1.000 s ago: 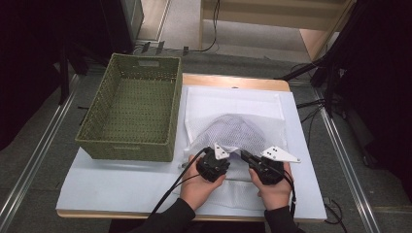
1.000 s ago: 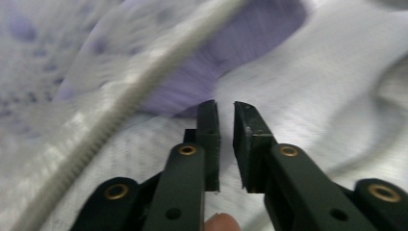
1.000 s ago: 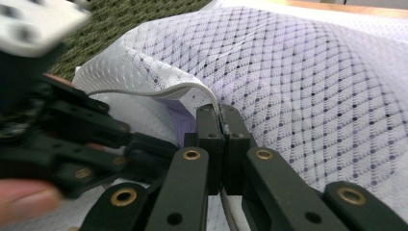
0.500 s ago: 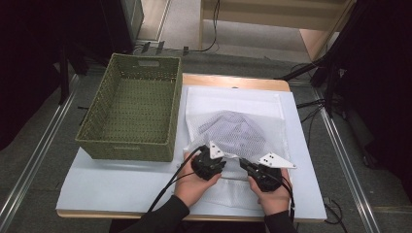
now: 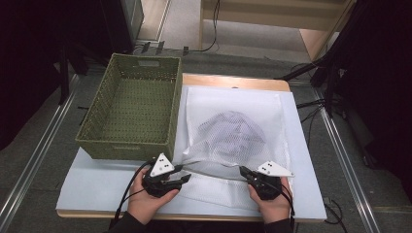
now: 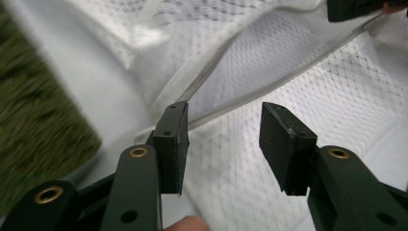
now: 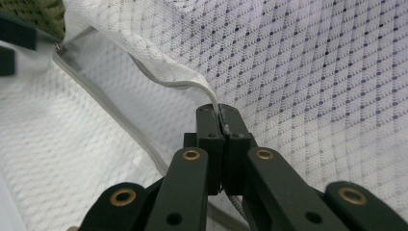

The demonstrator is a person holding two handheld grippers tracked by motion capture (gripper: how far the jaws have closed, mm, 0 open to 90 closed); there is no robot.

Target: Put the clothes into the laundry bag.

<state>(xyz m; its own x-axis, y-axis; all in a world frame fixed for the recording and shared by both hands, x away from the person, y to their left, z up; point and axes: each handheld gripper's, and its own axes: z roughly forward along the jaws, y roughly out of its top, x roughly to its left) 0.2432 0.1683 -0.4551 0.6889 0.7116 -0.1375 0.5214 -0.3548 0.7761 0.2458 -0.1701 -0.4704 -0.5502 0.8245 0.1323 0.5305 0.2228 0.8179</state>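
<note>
While the right gripper pinches the zip edge of the white mesh bag lying on the worktop, at three o'clock from the green basket, the left gripper has just been opening, nothing between its jaws. Slack may let the bag's mouth sag shut. The right gripper view shows the pinch; the high view hides it.

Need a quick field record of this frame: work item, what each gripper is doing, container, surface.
item: white mesh laundry bag with a dark patterned garment inside, lying flat
left gripper: jaws have just been opening, nothing pinched; bag's zipper edge lies past its tips
right gripper: shut on the bag's zipper edge, lifting it
basket: green woven, beside the bag to its left, nothing visible inside
surface: white table
</note>
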